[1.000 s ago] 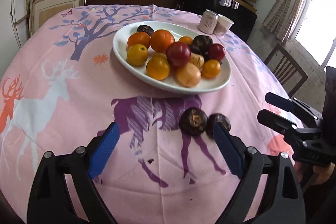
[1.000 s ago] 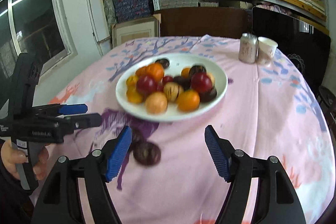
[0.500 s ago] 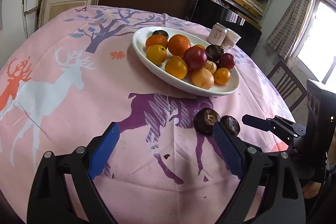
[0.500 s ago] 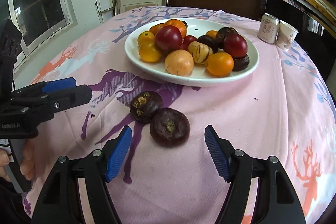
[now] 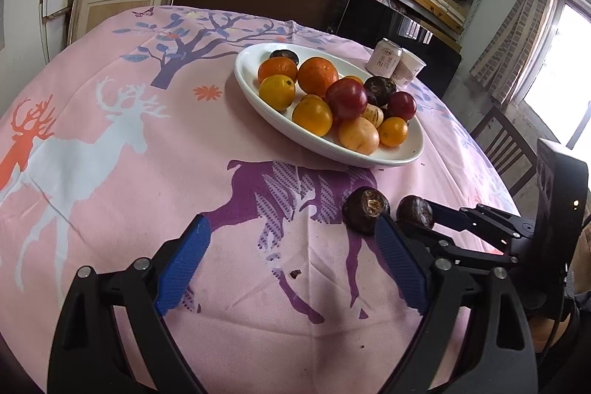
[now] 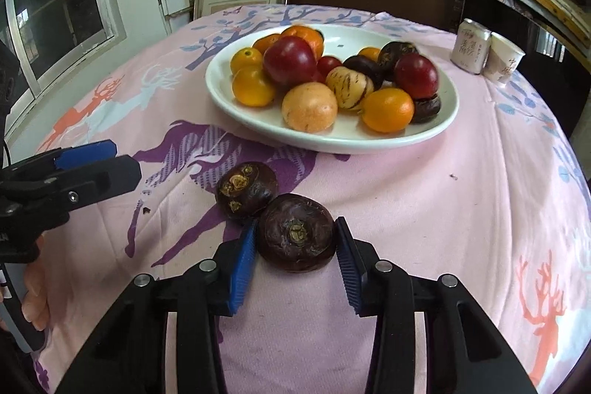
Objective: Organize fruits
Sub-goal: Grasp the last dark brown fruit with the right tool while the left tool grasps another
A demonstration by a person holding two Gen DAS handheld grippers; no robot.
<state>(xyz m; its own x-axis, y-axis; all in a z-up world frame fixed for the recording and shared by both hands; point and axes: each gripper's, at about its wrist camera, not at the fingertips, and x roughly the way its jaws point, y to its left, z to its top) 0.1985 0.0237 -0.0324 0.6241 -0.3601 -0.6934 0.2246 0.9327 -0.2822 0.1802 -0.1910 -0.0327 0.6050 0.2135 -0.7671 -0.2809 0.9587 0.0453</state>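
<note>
Two dark purple fruits lie touching on the pink deer tablecloth in front of a white plate (image 6: 332,143) piled with orange, red, yellow and dark fruits. My right gripper (image 6: 296,223) has its jaws closing on the nearer dark fruit (image 6: 295,240), with both blue pads against its sides. The second dark fruit (image 6: 245,187) sits just beyond the left pad. In the left wrist view the held fruit (image 5: 413,209) and its neighbour (image 5: 365,209) lie below the plate (image 5: 369,161). My left gripper (image 5: 291,228) hangs open over bare cloth, nothing between its fingers.
A drink can (image 6: 471,50) and a paper cup (image 6: 504,58) stand at the back right of the table. A wooden chair (image 5: 506,143) is beyond the right edge. Shelves of boxes fill the back wall. A small crumb (image 5: 294,272) lies on the cloth.
My right gripper came down and forward over the nearer dark fruit, then closed its jaws onto it. The left gripper stayed open and rolled a little.
</note>
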